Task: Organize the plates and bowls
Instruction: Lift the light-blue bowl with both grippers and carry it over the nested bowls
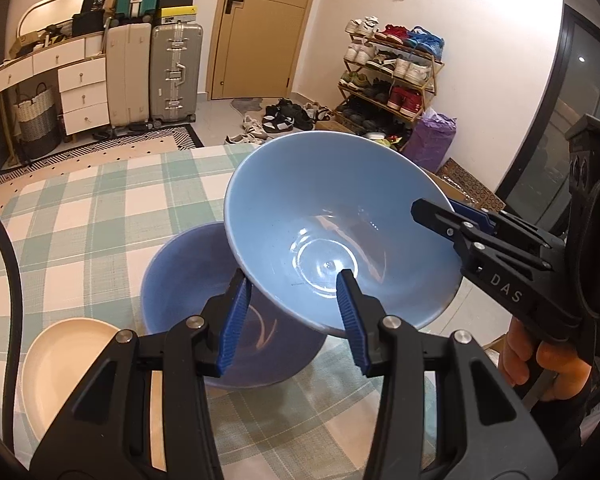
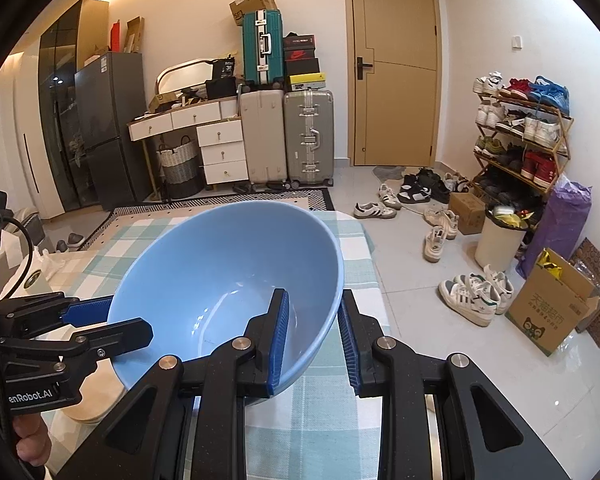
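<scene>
A light blue bowl (image 1: 332,236) is held tilted in the air above a darker blue bowl (image 1: 188,280) that sits on the checked tablecloth (image 1: 92,216). My right gripper (image 2: 314,338) straddles the light blue bowl's (image 2: 228,280) rim, one finger inside and one outside, shut on it; it shows in the left wrist view (image 1: 452,220) at the bowl's right rim. My left gripper (image 1: 292,304) straddles the bowl's near rim with a wide gap, open. In the right wrist view the left gripper (image 2: 112,316) sits at the bowl's left rim. A cream plate (image 1: 68,364) lies at the near left.
The table's right edge drops to a tiled floor with scattered shoes (image 2: 472,292), a cardboard box (image 2: 552,304) and a white bin (image 2: 498,240). Suitcases (image 2: 288,136), a drawer unit (image 2: 222,152) and a shoe rack (image 2: 524,140) stand by the far wall.
</scene>
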`<state>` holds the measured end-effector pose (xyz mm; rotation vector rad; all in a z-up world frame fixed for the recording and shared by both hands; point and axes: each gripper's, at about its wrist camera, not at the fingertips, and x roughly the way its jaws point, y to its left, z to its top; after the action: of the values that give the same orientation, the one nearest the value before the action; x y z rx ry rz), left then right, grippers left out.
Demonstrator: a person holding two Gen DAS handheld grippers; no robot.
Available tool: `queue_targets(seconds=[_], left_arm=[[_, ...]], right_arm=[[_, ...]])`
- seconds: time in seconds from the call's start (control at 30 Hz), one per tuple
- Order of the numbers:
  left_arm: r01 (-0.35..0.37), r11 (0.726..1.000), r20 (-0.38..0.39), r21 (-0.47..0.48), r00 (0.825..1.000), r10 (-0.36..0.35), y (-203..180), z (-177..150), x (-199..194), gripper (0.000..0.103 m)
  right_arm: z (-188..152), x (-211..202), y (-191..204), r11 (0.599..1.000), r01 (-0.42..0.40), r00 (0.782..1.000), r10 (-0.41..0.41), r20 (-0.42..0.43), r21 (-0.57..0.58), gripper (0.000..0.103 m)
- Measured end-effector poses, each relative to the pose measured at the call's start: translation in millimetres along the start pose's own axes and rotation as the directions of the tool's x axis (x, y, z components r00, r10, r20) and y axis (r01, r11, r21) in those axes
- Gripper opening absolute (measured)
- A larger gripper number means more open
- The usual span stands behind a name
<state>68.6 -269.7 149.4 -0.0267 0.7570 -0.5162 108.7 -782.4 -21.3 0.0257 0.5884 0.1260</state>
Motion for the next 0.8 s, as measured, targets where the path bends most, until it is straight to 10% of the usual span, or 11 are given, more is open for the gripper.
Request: queue_targets(seconds=[0.8], left_arm=[[-0.110, 0.992, -0.005, -0.067, 0.994, 0.110, 70.4, -6.5, -7.6, 0.041]], right_arm=[[5.7, 49.3, 63.0, 0.993, -0.099, 0.994, 0.096, -0.044, -0.057, 0.026]])
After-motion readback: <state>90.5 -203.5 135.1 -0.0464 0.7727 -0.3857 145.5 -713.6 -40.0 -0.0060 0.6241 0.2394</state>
